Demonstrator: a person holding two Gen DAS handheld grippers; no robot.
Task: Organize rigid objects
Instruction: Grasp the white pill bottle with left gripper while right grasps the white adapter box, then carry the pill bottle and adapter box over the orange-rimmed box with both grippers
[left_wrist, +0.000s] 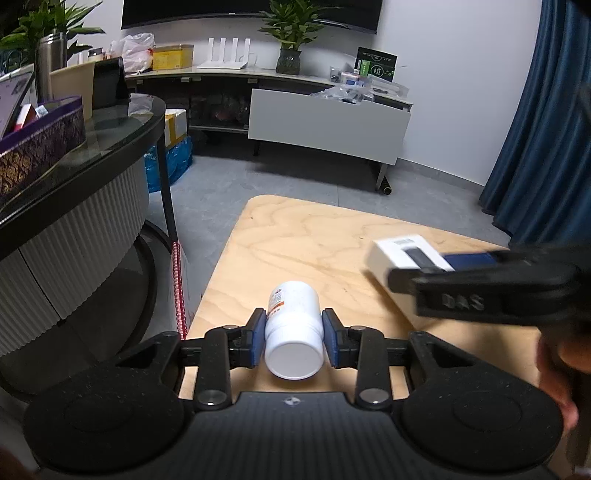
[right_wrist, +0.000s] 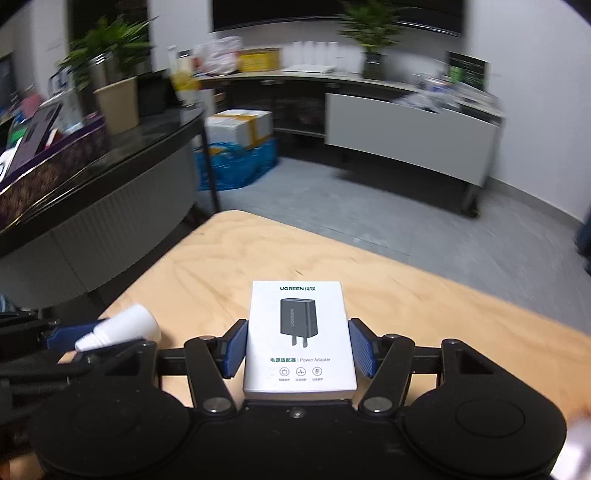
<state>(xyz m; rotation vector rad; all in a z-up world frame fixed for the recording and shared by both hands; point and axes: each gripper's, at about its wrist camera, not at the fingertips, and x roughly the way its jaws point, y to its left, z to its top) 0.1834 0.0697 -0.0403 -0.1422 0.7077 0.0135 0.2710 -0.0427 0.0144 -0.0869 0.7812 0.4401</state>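
Left tool clamped on white bottle, lying sideways above the tabletop. Right tool pads touching both sides of adapter box, gripping it.

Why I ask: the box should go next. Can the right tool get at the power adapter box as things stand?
Probably yes: the power adapter box already lies between the right tool's pads, which seem to press its sides; nothing on the wooden table blocks it.
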